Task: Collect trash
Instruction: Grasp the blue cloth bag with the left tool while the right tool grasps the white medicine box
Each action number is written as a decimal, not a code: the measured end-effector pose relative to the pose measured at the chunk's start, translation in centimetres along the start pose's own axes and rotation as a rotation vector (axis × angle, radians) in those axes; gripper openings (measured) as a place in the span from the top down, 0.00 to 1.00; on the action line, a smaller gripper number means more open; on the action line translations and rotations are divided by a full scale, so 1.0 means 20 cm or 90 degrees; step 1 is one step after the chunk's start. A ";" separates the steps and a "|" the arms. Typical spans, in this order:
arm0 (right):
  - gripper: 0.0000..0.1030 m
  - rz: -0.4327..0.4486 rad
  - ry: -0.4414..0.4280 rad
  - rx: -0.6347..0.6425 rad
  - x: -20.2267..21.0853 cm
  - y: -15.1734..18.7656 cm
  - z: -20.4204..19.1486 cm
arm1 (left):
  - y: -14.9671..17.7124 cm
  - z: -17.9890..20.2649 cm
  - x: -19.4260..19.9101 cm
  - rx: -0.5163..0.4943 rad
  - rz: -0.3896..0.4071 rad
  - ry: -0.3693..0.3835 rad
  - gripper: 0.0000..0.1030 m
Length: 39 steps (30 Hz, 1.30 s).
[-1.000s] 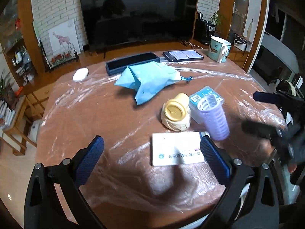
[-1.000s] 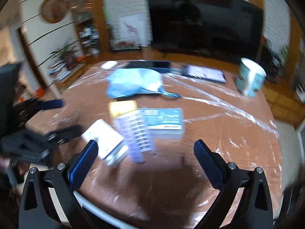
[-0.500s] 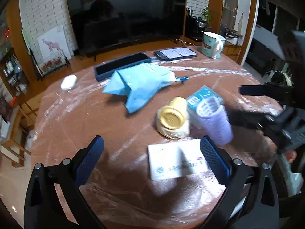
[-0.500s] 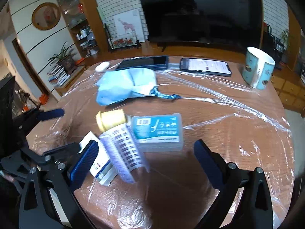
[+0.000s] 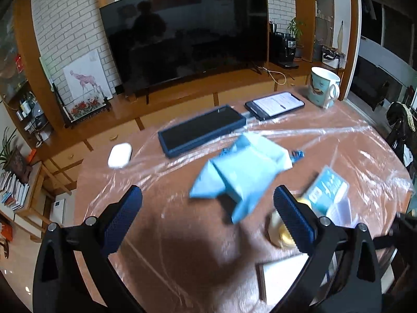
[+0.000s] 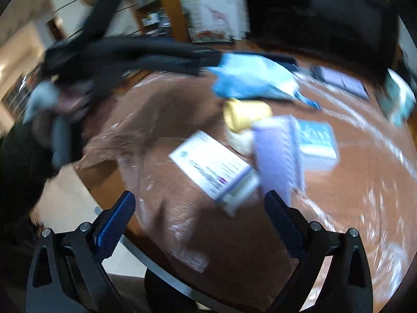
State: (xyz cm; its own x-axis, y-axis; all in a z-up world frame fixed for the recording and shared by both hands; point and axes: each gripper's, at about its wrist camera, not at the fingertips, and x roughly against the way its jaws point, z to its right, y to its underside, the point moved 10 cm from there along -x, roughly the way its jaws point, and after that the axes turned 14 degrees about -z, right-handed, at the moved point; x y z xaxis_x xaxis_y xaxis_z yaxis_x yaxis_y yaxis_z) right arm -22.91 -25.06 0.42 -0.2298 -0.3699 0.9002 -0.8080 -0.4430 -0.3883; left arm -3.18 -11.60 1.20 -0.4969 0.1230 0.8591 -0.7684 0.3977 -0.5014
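Observation:
A crumpled light-blue plastic bag [image 5: 242, 172] lies mid-table, just beyond my open left gripper [image 5: 208, 208], which holds nothing. A yellow-lidded cup [image 5: 278, 232] is half hidden behind its right finger, with a clear blue-labelled box [image 5: 328, 195] and a white carton [image 5: 281, 279] nearby. The right wrist view is blurred. My right gripper [image 6: 199, 221] is open and empty over the near table edge. Ahead of it lie the white carton [image 6: 216, 167], a purple ribbed cylinder [image 6: 276, 156], the yellow cup [image 6: 245, 114], the blue-labelled box [image 6: 315, 140] and the blue bag [image 6: 252, 80]. The left gripper's dark fingers [image 6: 182, 60] reach the bag's left side.
The round wooden table [image 5: 169, 247] is covered in clear film. At the back lie a dark blue phone case [image 5: 200, 130], a lit phone [image 5: 275, 104], a mug [image 5: 323, 88] and a white earbud case [image 5: 120, 155]. A TV [image 5: 187, 34] stands behind.
My left gripper has moved forward and left, bringing the blue bag close ahead. The right gripper's view has swung left and gone blurred, with the carton and cylinder now nearer.

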 end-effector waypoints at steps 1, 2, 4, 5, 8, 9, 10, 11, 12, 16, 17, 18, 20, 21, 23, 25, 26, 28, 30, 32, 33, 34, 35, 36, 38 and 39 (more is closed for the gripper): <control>0.06 0.003 0.018 0.030 0.00 -0.03 -0.02 | -0.03 0.00 -0.02 -0.003 -0.003 0.012 0.02; 0.06 0.003 0.036 0.050 -0.02 -0.04 -0.02 | -0.04 0.01 -0.03 -0.006 -0.007 0.021 0.02; 0.07 -0.007 0.064 0.077 -0.06 -0.09 -0.01 | -0.10 0.02 -0.08 -0.013 -0.016 0.038 0.02; 0.08 -0.019 0.062 0.085 -0.10 -0.11 0.00 | -0.12 0.02 -0.10 -0.017 -0.020 0.045 0.02; 0.11 -0.059 0.071 0.104 -0.20 -0.14 0.03 | -0.18 0.05 -0.16 -0.034 -0.031 0.054 0.02; 0.12 -0.071 0.076 0.110 -0.23 -0.14 0.04 | -0.20 0.07 -0.18 -0.048 -0.035 0.056 0.02; 0.12 -0.080 0.079 0.113 -0.24 -0.13 0.05 | -0.22 0.09 -0.21 -0.065 -0.046 0.061 0.02; 0.12 -0.092 0.076 0.115 -0.27 -0.12 0.06 | -0.22 0.11 -0.23 -0.080 -0.057 0.068 0.02; 0.13 -0.096 0.075 0.117 -0.27 -0.11 0.07 | -0.22 0.14 -0.27 -0.103 -0.073 0.074 0.02; 0.14 -0.112 0.056 0.129 -0.30 -0.11 0.06 | -0.22 0.20 -0.37 -0.168 -0.113 0.084 0.02; 0.14 -0.117 0.049 0.129 -0.30 -0.10 0.06 | -0.22 0.21 -0.39 -0.170 -0.121 0.101 0.02; 0.14 -0.119 0.048 0.131 -0.31 -0.10 0.06 | -0.21 0.22 -0.40 -0.172 -0.129 0.116 0.02; 0.15 -0.124 0.045 0.134 -0.33 -0.09 0.07 | -0.19 0.23 -0.42 -0.176 -0.144 0.129 0.02; 0.16 -0.121 0.044 0.135 -0.33 -0.09 0.08 | -0.18 0.23 -0.44 -0.177 -0.151 0.130 0.02; 0.17 -0.117 0.034 0.131 -0.34 -0.10 0.11 | -0.15 0.23 -0.48 -0.184 -0.168 0.125 0.02; 0.27 -0.111 0.018 0.116 -0.33 -0.11 0.13 | -0.12 0.23 -0.50 -0.188 -0.178 0.119 0.02; 0.30 -0.108 0.007 0.107 -0.32 -0.11 0.14 | -0.11 0.22 -0.51 -0.186 -0.176 0.119 0.02; 0.47 -0.102 -0.010 0.092 -0.28 -0.12 0.14 | -0.09 0.22 -0.51 -0.174 -0.172 0.123 0.02; 0.48 -0.100 -0.009 0.092 -0.28 -0.12 0.15 | -0.08 0.21 -0.50 -0.166 -0.172 0.130 0.07; 0.48 -0.098 -0.013 0.091 -0.27 -0.12 0.14 | -0.06 0.21 -0.49 -0.156 -0.175 0.143 0.20; 0.48 -0.098 -0.014 0.089 -0.26 -0.12 0.14 | -0.05 0.20 -0.49 -0.152 -0.174 0.142 0.24; 0.48 -0.096 -0.016 0.085 -0.26 -0.11 0.14 | -0.04 0.20 -0.48 -0.148 -0.171 0.141 0.28; 0.48 -0.094 -0.021 0.081 -0.25 -0.11 0.14 | -0.04 0.20 -0.48 -0.143 -0.169 0.142 0.29; 0.49 -0.091 -0.024 0.075 -0.24 -0.11 0.14 | -0.04 0.19 -0.47 -0.137 -0.165 0.143 0.31; 0.49 -0.086 -0.033 0.064 -0.23 -0.10 0.14 | -0.03 0.17 -0.44 -0.120 -0.156 0.145 0.32; 0.49 -0.082 -0.037 0.058 -0.22 -0.10 0.14 | -0.03 0.15 -0.43 -0.105 -0.151 0.151 0.34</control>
State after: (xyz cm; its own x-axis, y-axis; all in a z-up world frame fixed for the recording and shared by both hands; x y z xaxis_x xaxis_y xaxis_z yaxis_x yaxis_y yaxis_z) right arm -18.76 -24.91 -3.32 -0.0941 -0.3505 0.9318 -0.7752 -0.5615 -0.2895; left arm 0.30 -15.69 -6.15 -0.1904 0.2093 0.9591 -0.7662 0.5791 -0.2785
